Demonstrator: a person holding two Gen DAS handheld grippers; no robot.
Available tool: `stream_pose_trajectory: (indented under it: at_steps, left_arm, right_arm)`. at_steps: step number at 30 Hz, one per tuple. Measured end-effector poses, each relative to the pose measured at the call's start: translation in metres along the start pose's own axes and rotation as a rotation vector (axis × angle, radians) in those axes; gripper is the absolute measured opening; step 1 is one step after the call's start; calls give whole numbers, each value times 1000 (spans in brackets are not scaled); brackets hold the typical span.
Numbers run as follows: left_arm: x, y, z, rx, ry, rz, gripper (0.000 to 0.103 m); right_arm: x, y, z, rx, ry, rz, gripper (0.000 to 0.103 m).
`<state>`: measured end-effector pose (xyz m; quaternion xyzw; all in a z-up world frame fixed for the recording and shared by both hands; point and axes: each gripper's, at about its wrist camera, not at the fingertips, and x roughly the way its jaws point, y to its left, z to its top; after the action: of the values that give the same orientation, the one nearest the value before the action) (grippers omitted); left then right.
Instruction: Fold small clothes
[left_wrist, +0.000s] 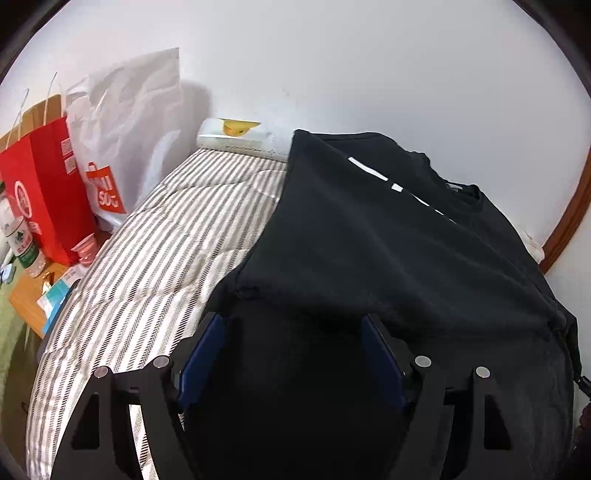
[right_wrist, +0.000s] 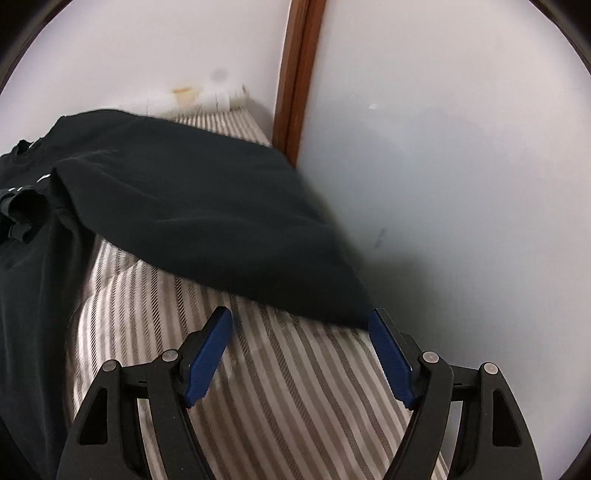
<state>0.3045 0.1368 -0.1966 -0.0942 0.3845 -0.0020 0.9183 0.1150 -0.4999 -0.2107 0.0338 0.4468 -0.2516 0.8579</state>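
The black T-shirt (left_wrist: 369, 236) lies on the striped bed (left_wrist: 155, 251), under the left hand-held gripper (left_wrist: 291, 325), whose jaws stand apart; the right hand-held gripper (right_wrist: 301, 317), also apart and empty, hovers beside its sleeve by the white wall (right_wrist: 461, 166).

I note a bed (left_wrist: 155, 258) under a grey-and-white striped quilted cover, set against a white wall. A black cotton T-shirt with white print (left_wrist: 369, 240) lies directly on it, partly folded, one flap spread toward the wooden door frame. At the far end by the wall lies a white packet with a yellow mark (left_wrist: 232, 134).
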Motion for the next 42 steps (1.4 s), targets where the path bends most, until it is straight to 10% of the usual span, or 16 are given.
stream_pose_trajectory:
  at_steps: [7,11,12,26,35,42]
  left_arm:
    - [-20,12,-18,-29,2,32,75]
    - [-28,19,-22,-50,-2,37,75]
    - [-31,20,-24,-50,2,36,75]
    - [-42,22,-7,-12,-17,-6,75]
    - [-34,27,-10,7,-70,-41,75]
    - [-29,35,-13,-49,-35,-81,75]
  right_arm:
    - [26,-26,13,120,37,63,77]
    - [20,-24,13,98,-1,24,10]
    - [18,-18,14,61,-9,-11,8]
    - [-89,20,84,115,-279,87,5]
    - [-178,147,137,23,-429,367,5]
    - [-162,290,128,-174,-382,485,7]
